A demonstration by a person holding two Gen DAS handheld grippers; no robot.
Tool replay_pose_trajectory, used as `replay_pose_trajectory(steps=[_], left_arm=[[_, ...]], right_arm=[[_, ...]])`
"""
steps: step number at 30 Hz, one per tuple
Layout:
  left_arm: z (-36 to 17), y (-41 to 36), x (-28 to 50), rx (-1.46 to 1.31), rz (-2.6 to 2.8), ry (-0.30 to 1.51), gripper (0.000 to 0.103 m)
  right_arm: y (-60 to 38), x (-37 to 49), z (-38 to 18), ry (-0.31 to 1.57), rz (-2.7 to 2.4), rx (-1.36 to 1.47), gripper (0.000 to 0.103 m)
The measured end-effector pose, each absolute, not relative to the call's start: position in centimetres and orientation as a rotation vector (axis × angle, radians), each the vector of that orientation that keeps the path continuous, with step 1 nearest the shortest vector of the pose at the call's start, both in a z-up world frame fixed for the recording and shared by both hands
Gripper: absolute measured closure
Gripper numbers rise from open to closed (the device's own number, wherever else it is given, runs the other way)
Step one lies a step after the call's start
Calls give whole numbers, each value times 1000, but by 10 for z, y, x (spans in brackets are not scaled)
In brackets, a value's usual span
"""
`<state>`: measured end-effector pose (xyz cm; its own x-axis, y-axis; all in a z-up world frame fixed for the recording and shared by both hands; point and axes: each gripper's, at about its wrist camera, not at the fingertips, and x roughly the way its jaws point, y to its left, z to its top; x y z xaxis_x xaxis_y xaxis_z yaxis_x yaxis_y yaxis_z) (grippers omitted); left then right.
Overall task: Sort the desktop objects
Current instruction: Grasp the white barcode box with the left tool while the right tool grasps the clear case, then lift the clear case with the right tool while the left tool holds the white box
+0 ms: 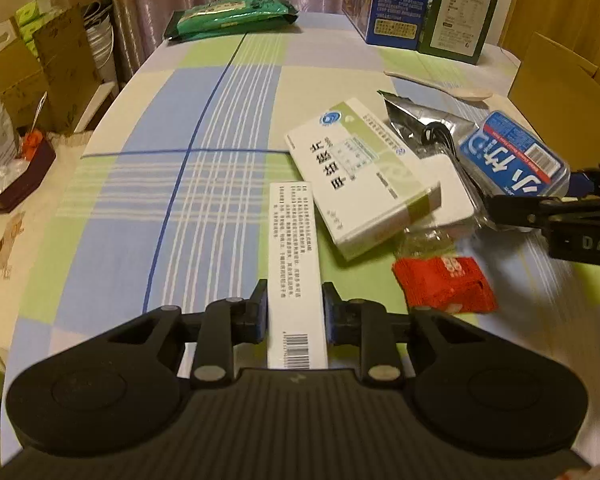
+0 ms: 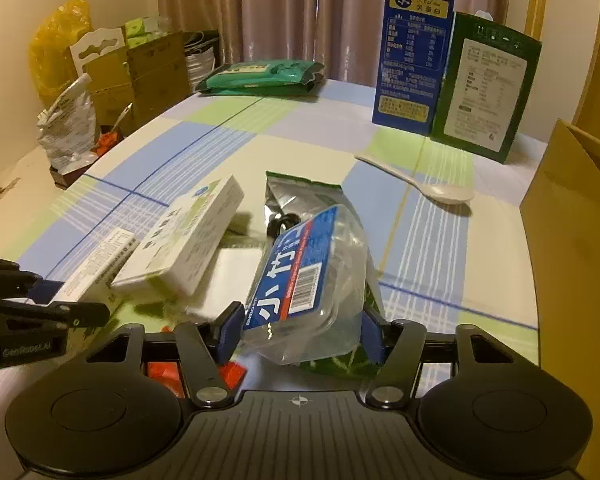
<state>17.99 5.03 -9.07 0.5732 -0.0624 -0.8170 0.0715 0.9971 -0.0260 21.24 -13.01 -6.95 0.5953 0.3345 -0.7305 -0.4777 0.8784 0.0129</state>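
Observation:
My left gripper [image 1: 295,312] is shut on a long narrow white box [image 1: 294,264] with a barcode, lying lengthwise between the fingers. My right gripper [image 2: 300,330] is shut on a clear plastic pack with a blue label [image 2: 304,280], which also shows in the left wrist view [image 1: 512,152]. A white and green medicine box [image 1: 360,172] leans on a flat white box [image 1: 448,188] and shows tilted in the right wrist view [image 2: 188,236]. A red packet [image 1: 444,284] lies right of my left gripper. A silver foil bag [image 2: 300,196] lies behind the pack.
A white spoon [image 2: 420,184] lies at the right. A blue carton [image 2: 416,48] and a green carton [image 2: 488,84] stand at the back. A green wipes pack [image 1: 232,16] lies far back. A brown cardboard box [image 2: 572,240] stands right. Boxes and bags [image 2: 112,72] stand left.

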Motion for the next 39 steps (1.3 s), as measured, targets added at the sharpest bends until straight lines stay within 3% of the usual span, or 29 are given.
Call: replay_pose_trajectory(steps=[1,2,17,20,23,24,39], left_arm=[[-90,49,176,11,-81,961,81],[-89,48,172,14,-83,963,81],[-88,25,115,6,-147,969,81],[-88,23,115,10,-146,965,81],[-89,24,117,4,-140,964,81],[-89,24,117,4,-141,964,81],[-93,24,127,-19,-152,971,76]], right_arm=[[-132,209,-68,804,477,-188,55],[-134,205,-66,807,481,-180,75],[-179,137,-62,887,410,-55,75],[-181,131,-66,902,398,-59,71],[-182,130,-69,893,368,-89,35],[-182,130,-68,878,361,-113,32],[-163,132,-78,855,449,-260,31]])
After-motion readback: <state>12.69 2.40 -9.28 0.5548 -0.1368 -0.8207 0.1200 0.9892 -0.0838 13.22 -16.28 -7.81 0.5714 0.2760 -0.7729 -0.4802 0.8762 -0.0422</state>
